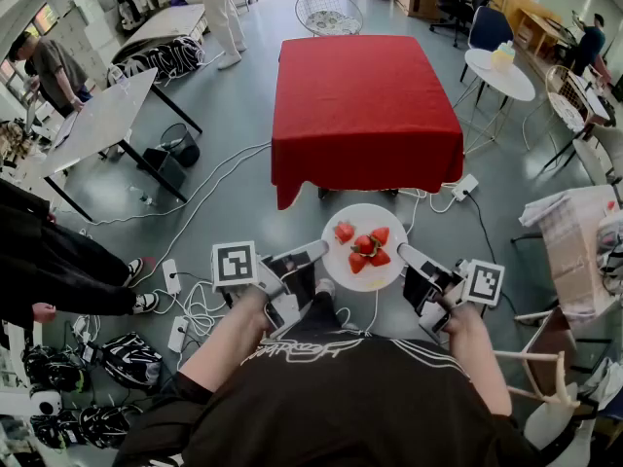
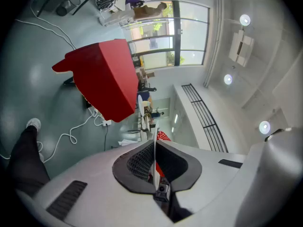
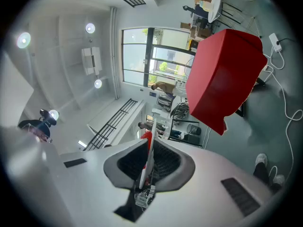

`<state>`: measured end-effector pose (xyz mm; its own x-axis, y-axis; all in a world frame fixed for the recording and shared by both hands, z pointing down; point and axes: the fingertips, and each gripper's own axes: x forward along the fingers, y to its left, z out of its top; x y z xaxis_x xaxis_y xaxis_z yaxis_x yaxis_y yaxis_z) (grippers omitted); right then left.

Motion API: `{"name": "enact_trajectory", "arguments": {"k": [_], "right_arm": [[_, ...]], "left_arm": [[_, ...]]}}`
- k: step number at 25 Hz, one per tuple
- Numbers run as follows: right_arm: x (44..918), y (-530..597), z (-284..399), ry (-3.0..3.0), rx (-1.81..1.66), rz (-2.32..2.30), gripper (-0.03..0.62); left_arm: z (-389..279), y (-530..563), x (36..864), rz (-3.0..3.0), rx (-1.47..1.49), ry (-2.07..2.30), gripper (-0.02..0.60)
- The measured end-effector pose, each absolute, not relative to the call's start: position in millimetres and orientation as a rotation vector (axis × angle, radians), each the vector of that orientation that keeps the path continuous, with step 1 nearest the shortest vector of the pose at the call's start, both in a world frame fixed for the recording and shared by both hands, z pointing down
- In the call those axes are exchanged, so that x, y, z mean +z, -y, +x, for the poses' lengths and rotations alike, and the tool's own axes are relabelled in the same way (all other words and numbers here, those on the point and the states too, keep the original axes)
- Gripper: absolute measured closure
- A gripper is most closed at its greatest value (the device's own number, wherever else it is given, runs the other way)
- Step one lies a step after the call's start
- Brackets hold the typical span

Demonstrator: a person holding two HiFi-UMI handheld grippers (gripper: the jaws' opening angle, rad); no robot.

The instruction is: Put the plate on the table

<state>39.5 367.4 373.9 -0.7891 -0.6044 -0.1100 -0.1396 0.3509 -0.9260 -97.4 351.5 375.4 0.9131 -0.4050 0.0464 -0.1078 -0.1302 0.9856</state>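
A round white plate (image 1: 343, 254) with several strawberries (image 1: 365, 246) on it hangs level over the grey floor, short of the table under a red cloth (image 1: 368, 105). My left gripper (image 1: 316, 252) is shut on the plate's left rim, and my right gripper (image 1: 406, 255) is shut on its right rim. In the left gripper view the plate's thin white edge (image 2: 154, 162) stands pinched between the dark pads, with red fruit behind it. The right gripper view shows the same: the plate's rim (image 3: 147, 160) clamped edge-on between the pads, and the red table (image 3: 222, 86) ahead.
White cables and power strips (image 1: 185, 300) trail over the floor around my feet. A grey table (image 1: 92, 129) stands to the left with people near it. At the right are a round white table (image 1: 498, 74), chairs (image 1: 545, 377) and a wire basket (image 1: 329, 13) beyond the red table.
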Motion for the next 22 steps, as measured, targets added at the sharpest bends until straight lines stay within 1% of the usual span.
{"name": "enact_trajectory", "arguments": {"k": [22], "right_arm": [[376.4, -360.9, 46.9, -2.156, -1.392, -0.644, 0.576]], "left_arm": [[-90.0, -348.0, 380.8, 1.688, -0.247, 0.399, 0.567]]}}
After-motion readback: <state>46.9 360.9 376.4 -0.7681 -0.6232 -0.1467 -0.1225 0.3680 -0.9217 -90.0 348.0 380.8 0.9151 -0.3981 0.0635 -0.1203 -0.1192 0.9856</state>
